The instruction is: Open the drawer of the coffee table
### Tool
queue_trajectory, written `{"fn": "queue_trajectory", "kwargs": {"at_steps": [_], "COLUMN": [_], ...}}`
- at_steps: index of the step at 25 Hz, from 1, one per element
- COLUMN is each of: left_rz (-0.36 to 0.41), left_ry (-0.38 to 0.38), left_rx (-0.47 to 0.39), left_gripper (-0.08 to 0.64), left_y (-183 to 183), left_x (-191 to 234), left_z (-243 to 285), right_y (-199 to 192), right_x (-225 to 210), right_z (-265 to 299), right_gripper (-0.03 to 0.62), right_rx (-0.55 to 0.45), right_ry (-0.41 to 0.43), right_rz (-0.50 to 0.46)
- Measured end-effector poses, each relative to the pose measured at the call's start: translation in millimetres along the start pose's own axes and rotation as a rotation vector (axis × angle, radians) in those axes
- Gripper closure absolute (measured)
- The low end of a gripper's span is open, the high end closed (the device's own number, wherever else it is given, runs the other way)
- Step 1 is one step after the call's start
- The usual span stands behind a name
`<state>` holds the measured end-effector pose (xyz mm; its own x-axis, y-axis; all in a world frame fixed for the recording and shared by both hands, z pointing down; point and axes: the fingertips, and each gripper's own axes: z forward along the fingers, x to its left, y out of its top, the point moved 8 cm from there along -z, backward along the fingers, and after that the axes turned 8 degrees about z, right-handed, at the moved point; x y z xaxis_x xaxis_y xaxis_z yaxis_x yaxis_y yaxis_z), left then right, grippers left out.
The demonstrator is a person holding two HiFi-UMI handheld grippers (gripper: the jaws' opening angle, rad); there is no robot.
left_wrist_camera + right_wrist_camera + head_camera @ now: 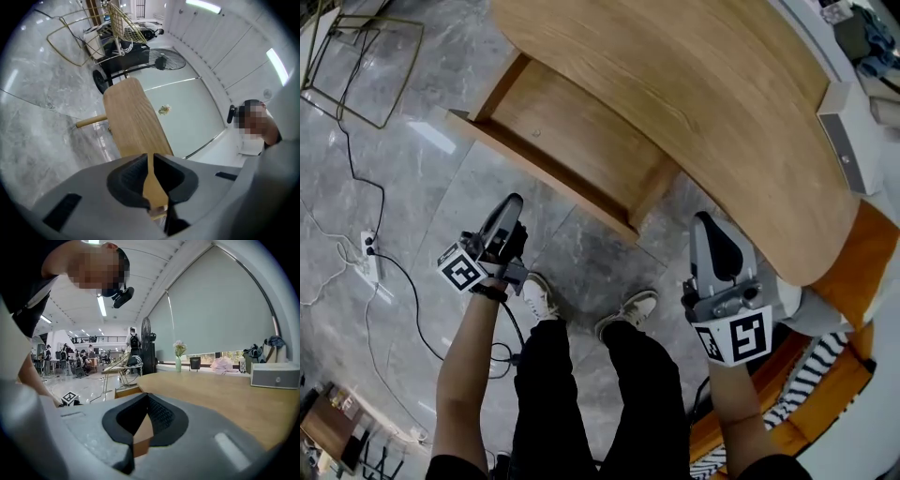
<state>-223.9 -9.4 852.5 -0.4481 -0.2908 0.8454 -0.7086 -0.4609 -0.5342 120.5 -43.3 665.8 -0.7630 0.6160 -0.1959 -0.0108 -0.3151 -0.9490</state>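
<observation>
Left claw [512, 202], right claw [707, 223] closed, empty; drawer [572, 131] out toward them, lengthwise along coffee table [712, 94]

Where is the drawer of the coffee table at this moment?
In the head view the drawer stands pulled out from under the coffee table top, in the upper middle-left, above the grey floor and just ahead of the left gripper.

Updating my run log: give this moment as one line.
drawer: open | left gripper: shut, empty | right gripper: shut, empty | both off drawer
</observation>
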Motion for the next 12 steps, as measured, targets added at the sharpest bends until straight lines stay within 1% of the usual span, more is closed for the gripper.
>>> {"fn": "queue_trajectory", "kwargs": {"at_steps": [2, 4, 6, 8, 9, 12], "left_rz": [0.004, 0.025, 0.055, 0.107, 0.139, 0.221], "left_ry": [0.041, 0.070, 0.127, 0.216, 0.246, 0.273], "left_rx": [0.016, 0.037, 0.066, 0.115, 0.142, 0.211], "left_gripper": [0.526, 0.532, 0.538, 0.545, 0.548, 0.552], "left_y": [5, 14, 26, 42, 49, 71], "left_x": [-18, -39, -58, -77, -88, -121], "left_z": [-6, -9, -11, -10, -8, -1], "right_y": [13, 31, 52, 76, 88, 121], "right_x": [9, 15, 19, 23, 25, 32], "right_z": [-10, -20, -30, -38, -41, -46], "right_gripper": [0.588, 0.588, 0.588, 0.588, 0.588, 0.588], "right_rx": [0.032, 0.057, 0.070, 0.073, 0.074, 0.068], "right_ry": [0.002, -0.004, -0.022, -0.039, -0.043, -0.037], "right_rz": [0.009, 0.024, 0.047, 0.063, 0.065, 0.055]}}
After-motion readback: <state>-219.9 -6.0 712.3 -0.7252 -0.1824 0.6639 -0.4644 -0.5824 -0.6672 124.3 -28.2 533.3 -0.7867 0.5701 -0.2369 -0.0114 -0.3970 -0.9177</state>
